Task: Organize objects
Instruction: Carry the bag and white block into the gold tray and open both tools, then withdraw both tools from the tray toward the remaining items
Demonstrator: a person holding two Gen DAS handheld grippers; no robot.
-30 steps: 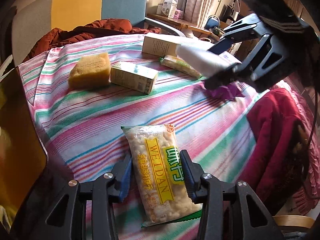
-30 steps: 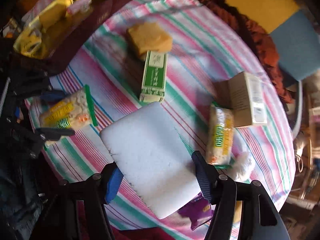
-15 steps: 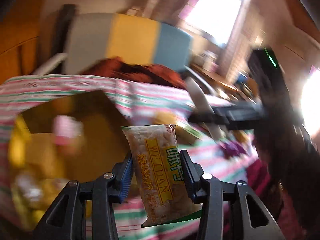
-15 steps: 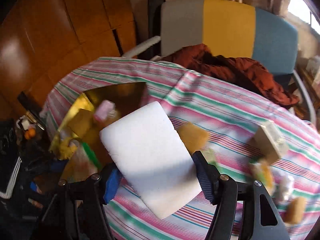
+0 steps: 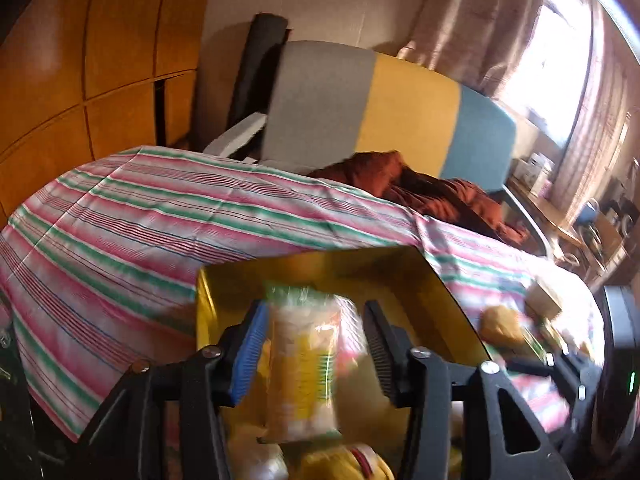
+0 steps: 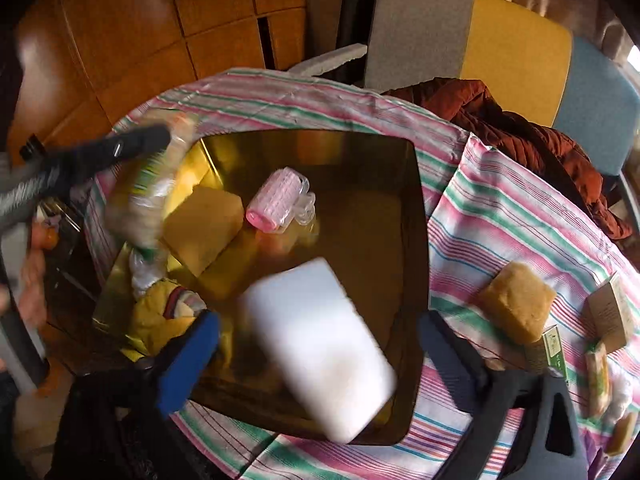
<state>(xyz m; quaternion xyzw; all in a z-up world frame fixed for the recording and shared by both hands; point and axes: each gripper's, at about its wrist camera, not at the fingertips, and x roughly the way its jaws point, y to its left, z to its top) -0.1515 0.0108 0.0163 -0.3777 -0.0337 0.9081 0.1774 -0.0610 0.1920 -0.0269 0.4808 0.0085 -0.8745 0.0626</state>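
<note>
White foam block (image 6: 320, 344) loose over gold box (image 6: 416, 216), between right gripper (image 6: 316, 352) jaws just opened wide, pads clear of it. Snack packet (image 5: 304, 364) loose over same box between left gripper (image 5: 312, 344) jaws, just opened, pads not pressing. Pink roller (image 6: 280, 196) and yellow sponge (image 6: 204, 228) inside box. Second sponge (image 6: 516, 306) on striped tablecloth (image 6: 500, 216), off box's right edge.

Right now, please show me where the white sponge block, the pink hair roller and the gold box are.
white sponge block (image 6: 320, 344), right wrist view, middle of its top face.
pink hair roller (image 6: 276, 200), right wrist view, middle of its ribbed body.
gold box (image 6: 360, 148), right wrist view, inner far wall.
</note>
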